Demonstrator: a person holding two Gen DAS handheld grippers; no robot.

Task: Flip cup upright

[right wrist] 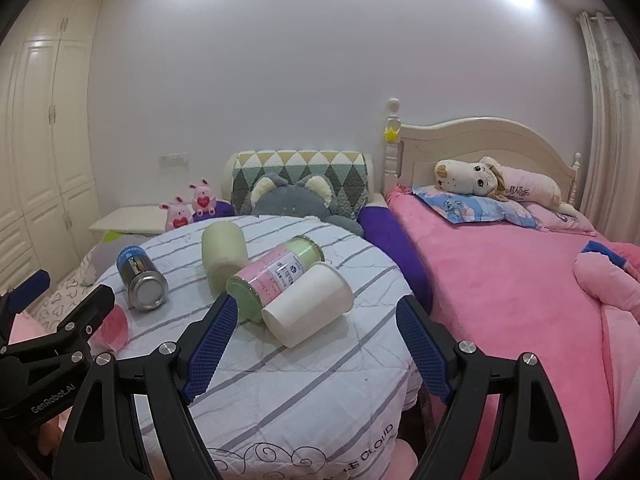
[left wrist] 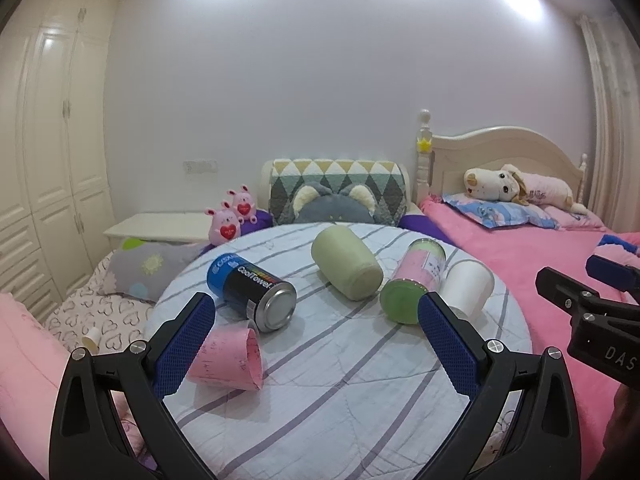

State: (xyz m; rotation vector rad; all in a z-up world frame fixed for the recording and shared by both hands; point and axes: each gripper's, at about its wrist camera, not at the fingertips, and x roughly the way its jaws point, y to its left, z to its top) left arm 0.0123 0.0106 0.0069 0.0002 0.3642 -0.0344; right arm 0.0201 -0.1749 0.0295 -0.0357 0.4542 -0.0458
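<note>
A white paper cup [right wrist: 310,304] lies on its side on the round striped table [right wrist: 304,392], its base toward me, touching a pink-and-green can [right wrist: 276,274]. It also shows in the left wrist view [left wrist: 468,286]. A pink paper cup [left wrist: 230,358] lies on its side by my left gripper's left finger; it shows at the left in the right wrist view [right wrist: 114,326]. My left gripper [left wrist: 316,344] is open and empty above the table. My right gripper [right wrist: 316,350] is open and empty, just short of the white cup.
A pale green cup [left wrist: 346,262] and a blue-black can [left wrist: 254,290] also lie on their sides on the table. A pink bed [right wrist: 512,280] with plush toys lies to the right. A small paper cup [left wrist: 91,338] lies on the heart-print bedding at left.
</note>
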